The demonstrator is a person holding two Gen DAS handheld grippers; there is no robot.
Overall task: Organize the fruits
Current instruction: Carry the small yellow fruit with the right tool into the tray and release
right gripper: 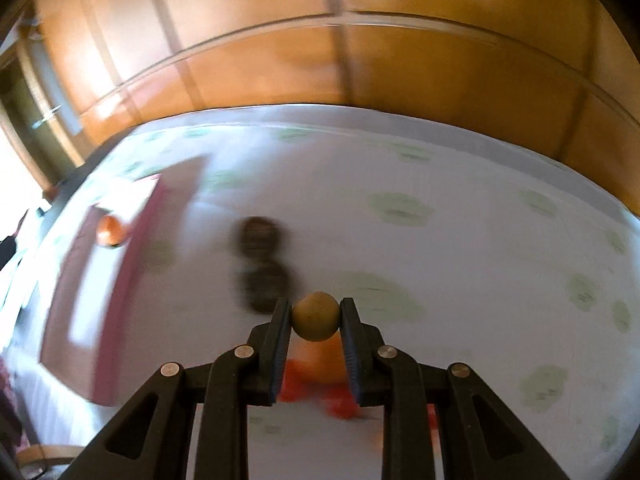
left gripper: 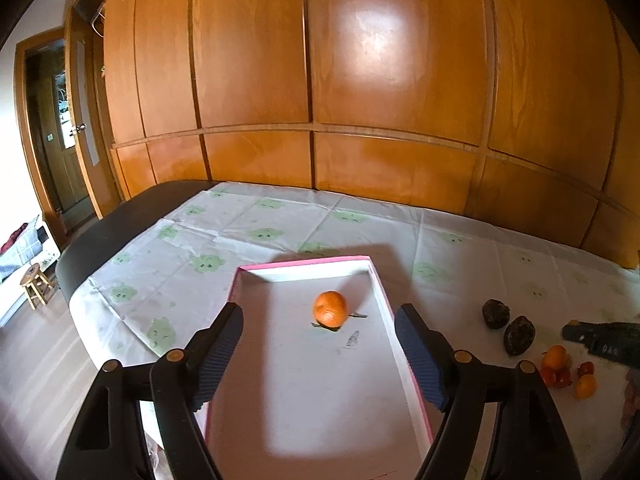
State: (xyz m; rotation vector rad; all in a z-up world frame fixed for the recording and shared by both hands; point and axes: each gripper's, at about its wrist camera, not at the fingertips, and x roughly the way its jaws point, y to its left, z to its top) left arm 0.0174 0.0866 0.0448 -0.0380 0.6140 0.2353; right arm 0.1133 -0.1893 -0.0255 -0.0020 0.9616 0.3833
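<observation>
held fruit: the right gripper [right gripper: 315,317] was clenched on a small round yellow-green fruit [right gripper: 315,317], one pad pressing each side, the fruit at the very fingertips and clear of the tablecloth [right gripper: 460,248].
left gripper: the left gripper [left gripper: 319,356] stood released, jaws wide apart and empty, one finger either side of the near half of the pink-edged box [left gripper: 404,354].
box contents: one mandarin [left gripper: 330,309] with a stalk and leaf lay inside the box, toward its far end, right of centre.
key relation: in the right wrist view the box [right gripper: 132,248] lay to the left of the loaded gripper and somewhat farther off, its long axis running near to far; that view was blurred, so the rim was not sharp.
in between: two dark wrinkled fruits [right gripper: 264,264] lay on the cloth between the held fruit and the box, touching or just beside each other.
remaining pile: small orange fruits and red ones [left gripper: 566,368] sat on the cloth right of the box, under and just behind the right gripper.
nearer hand: the left was over the box; the right was nearer the pile.
judgement: the carry likely called for a leftward pass over the dark fruits and the box's right wall.
risk: a round fruit might roll once let go.
</observation>
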